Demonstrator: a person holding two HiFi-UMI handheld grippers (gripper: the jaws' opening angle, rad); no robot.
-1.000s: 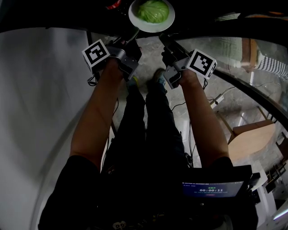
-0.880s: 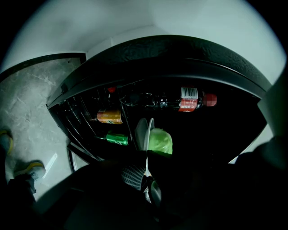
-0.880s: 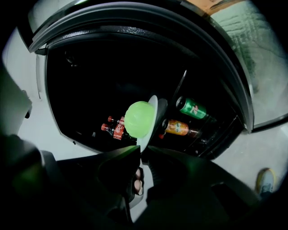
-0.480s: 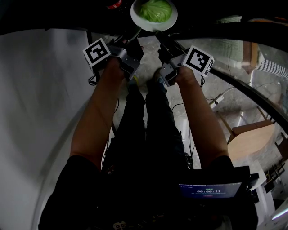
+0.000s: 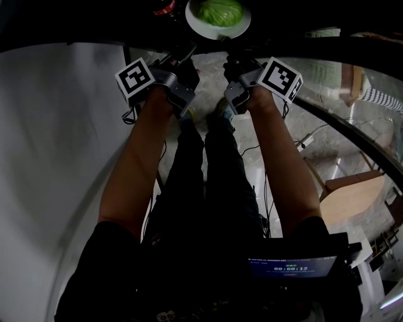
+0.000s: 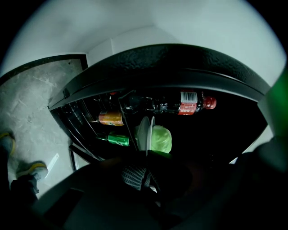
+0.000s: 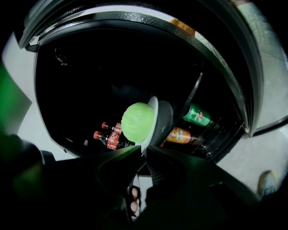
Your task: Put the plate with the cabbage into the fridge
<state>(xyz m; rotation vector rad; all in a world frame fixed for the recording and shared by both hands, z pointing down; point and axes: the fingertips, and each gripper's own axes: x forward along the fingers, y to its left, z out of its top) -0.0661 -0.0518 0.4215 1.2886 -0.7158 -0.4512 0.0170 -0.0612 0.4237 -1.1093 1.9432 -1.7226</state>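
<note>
The plate (image 5: 196,24) with the cabbage (image 5: 218,11) hangs at the open front of the fridge (image 7: 112,67) (cola bottles (image 7: 110,137) and soda cans (image 7: 196,115) lie inside), with the left gripper (image 6: 146,155) clamped on its left rim and the right gripper (image 7: 144,150), whose jaws have just been closing, pinching its right rim.

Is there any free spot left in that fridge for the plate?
The dark fridge space beside the cola bottles looks bare enough for the plate, though too dim to be sure. It's crowded around the orange can and green can.
</note>
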